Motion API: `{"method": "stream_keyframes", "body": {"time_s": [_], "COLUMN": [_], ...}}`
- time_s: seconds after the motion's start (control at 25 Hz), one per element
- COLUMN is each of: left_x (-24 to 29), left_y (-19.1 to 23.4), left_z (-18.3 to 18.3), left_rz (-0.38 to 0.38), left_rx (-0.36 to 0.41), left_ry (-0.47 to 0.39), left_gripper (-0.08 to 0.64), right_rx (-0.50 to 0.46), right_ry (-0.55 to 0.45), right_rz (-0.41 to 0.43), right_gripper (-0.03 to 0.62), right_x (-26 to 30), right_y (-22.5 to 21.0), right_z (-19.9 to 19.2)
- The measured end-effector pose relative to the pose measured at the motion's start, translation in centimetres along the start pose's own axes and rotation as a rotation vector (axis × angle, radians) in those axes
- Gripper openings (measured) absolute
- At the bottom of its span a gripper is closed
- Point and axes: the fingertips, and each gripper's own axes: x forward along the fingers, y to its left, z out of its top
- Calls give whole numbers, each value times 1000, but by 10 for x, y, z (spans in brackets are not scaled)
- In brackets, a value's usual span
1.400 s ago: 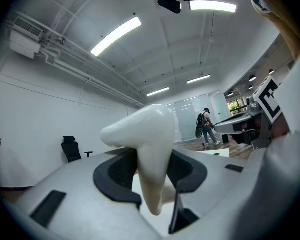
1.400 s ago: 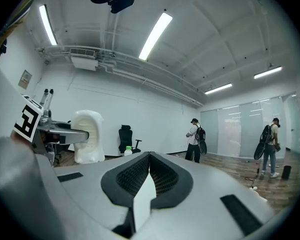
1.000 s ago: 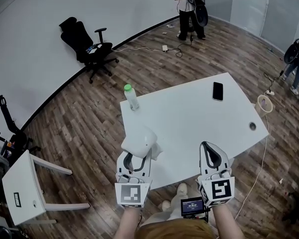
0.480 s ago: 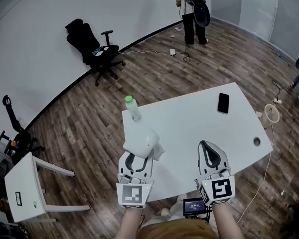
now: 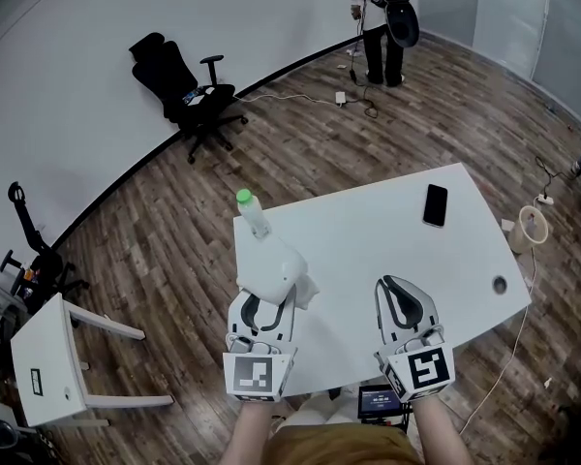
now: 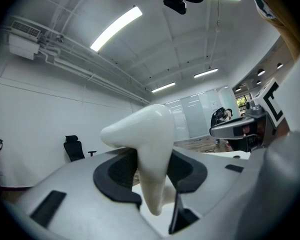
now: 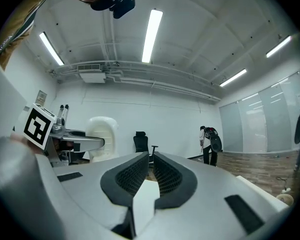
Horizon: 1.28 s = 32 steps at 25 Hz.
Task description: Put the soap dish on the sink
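Far left: small white table (image 5: 41, 371) on the wood floor; black office chair (image 5: 179, 90) by the wall.

Left gripper (image 5: 263, 303): jaws clamp the white soap dish (image 5: 269, 271) over the near left corner of the desk (image 5: 368, 240). The dish's lower part is hidden between the jaws, and contact with the desk cannot be judged. A green-capped bottle (image 5: 253, 213) stands on the desk just beyond the dish.

Right gripper (image 5: 397, 294): jaws closed together, nothing between them, over the desk's near edge.

Further right on the desk: black phone (image 5: 435, 204), round hole (image 5: 497, 284).

Person (image 5: 380, 17) at the top, cut off by the frame edge.
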Motion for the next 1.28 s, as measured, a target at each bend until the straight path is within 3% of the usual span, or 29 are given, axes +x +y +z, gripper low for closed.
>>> {"method": "stream_keyframes", "body": {"time_s": [0.32,0.56,0.84,1.12,1.28], "left_x": [25,44,54,60,63], "left_y": [-8,-7,-5,-13,-21], "left_z": [-16,-29,-54,-75,-88], "left_rz": [-24,-49,-84,-105,-132], "left_rx": [-24,-44,-101,-98,-132], "left_ry": [32,46,83,124,139], "left_gripper": [158,158,158,158,157], "right_rx": [16,80,118,81,88], "right_ry": [19,-29,22,54,110], "right_rz": [9,18,60,-7,21], "right_gripper": [14,14,15,14,15], "right_x": [13,29,44,47,52], "right_y": [-16,-23,-19,-31,-24], "right_z": [-12,-8,-24,-41,-60]}}
